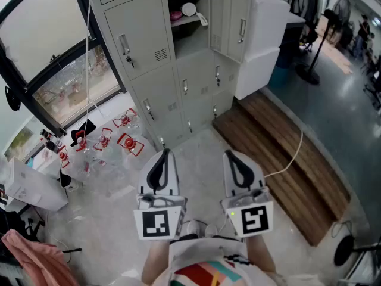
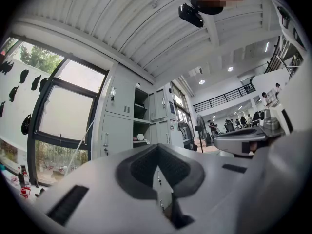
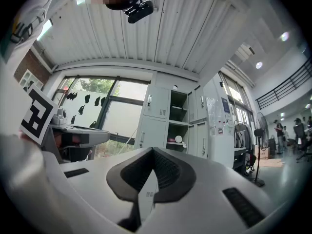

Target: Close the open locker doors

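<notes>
A bank of grey lockers (image 1: 149, 52) stands ahead of me against the window wall. One column has open compartments (image 1: 189, 22); a shelf there holds a pink item and a white round item (image 1: 189, 9). The left gripper view shows the same open compartment (image 2: 140, 123), and so does the right gripper view (image 3: 178, 123). My left gripper (image 1: 165, 155) and right gripper (image 1: 231, 155) are held side by side over the floor, well short of the lockers, pointing at them. Both are shut with nothing between the fingers. The open doors themselves I cannot make out.
Plastic bottles with red labels (image 1: 116, 137) lie on the floor left of the lockers. A wooden platform (image 1: 286, 159) with a cable across it lies to the right. A tall white cabinet (image 1: 262, 46) adjoins the lockers. A standing fan (image 1: 309, 40) and people are farther off.
</notes>
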A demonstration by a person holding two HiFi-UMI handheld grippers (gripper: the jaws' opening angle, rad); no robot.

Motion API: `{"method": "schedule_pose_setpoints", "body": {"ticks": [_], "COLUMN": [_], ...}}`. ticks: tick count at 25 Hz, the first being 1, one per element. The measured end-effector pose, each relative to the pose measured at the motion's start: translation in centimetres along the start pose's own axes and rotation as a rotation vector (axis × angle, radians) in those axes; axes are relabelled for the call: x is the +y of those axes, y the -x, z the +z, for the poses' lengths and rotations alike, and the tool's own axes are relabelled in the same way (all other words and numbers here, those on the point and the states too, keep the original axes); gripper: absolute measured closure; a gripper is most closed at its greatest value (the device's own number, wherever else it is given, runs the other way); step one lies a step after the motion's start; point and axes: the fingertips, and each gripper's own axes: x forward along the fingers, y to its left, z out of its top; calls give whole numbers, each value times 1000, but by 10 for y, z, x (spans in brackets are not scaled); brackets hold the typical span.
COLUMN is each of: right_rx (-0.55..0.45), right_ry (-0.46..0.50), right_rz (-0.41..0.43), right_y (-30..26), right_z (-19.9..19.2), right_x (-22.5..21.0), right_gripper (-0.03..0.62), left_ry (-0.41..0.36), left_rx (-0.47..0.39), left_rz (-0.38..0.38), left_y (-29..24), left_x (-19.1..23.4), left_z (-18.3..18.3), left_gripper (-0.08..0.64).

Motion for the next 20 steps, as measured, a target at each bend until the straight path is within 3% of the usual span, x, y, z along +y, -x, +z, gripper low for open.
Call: {"method": "schedule_pose_setpoints", "body": {"ticks": [6, 10, 20], "right_rx": [-5, -18, 16], "right_ry": [-107, -86, -137], "right_rz": [10, -20, 5], "right_y": [5, 14, 29], "right_z": [-7, -10, -27], "right_x": [-9, -25, -27], "right_gripper": [588, 588, 586], "left_ry": [11, 13, -10], "left_rx": [7, 11, 51], "left_rz": [-12, -10, 14], "left_y": [0, 1, 14], "left_x": [-5, -11, -22], "left_z": [-2, -5, -24], "left_gripper": [555, 555, 555]}}
